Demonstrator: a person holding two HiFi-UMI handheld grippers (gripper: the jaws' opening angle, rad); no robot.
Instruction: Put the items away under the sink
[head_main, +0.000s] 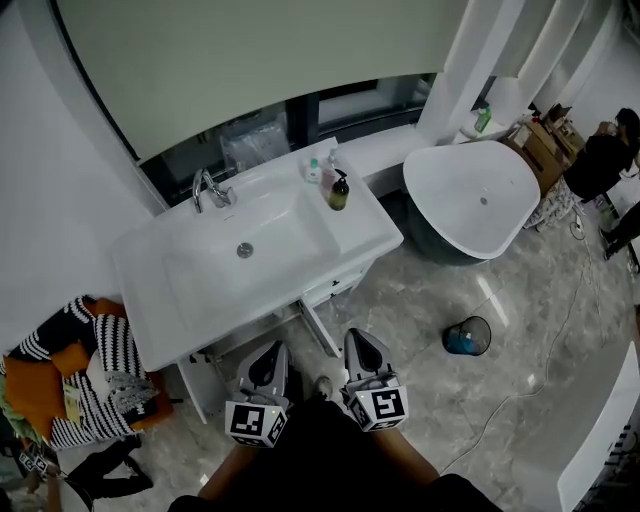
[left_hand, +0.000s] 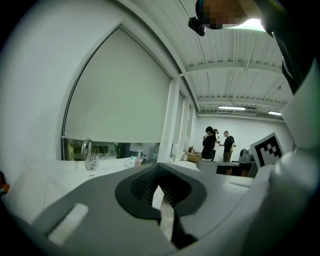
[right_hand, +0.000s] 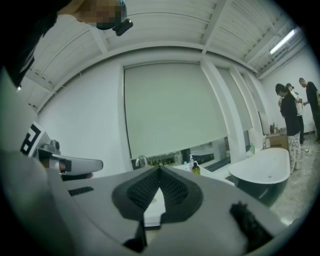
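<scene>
**Items on basin deck; both grippers closed, nothing held**

Located amber pump bottle with black head (head_main: 339, 192) upright on the flat deck of the white rectangular washbasin (head_main: 378, 232), at 12 o'clock from the grippers in the head view. Noted two smaller pale bottles (head_main: 321, 170) just beside it at its 11 o'clock, too small to describe further. Logged curved chrome tap (head_main: 210, 188) on the basin's rear edge, at 9 o'clock from the bottles and well apart from them.

Under the basin: white cabinet (head_main: 345, 282), with a narrow white door panel (head_main: 318, 328) jutting out toward the grippers.

Read left gripper (left_hand: 158, 168) in its own view: jaw tips pressed together, nothing between them. Read right gripper (right_hand: 160, 169) likewise: tips meeting, empty. In the head view, found both side by side at 6 o'clock, near each other but apart, pointing toward 12 o'clock at the cabinet, over the grey marble floor (head_main: 520, 300).

Further out:
- white freestanding bathtub (head_main: 432, 170) at 2 o'clock
- small dark round bin with blue contents (head_main: 467, 336) at 3 o'clock from the right gripper
- black-and-white striped cloth over orange fabric (head_main: 95, 365) at 9 o'clock
- people in dark clothing (head_main: 600, 160) at the far 2 o'clock edge
</scene>
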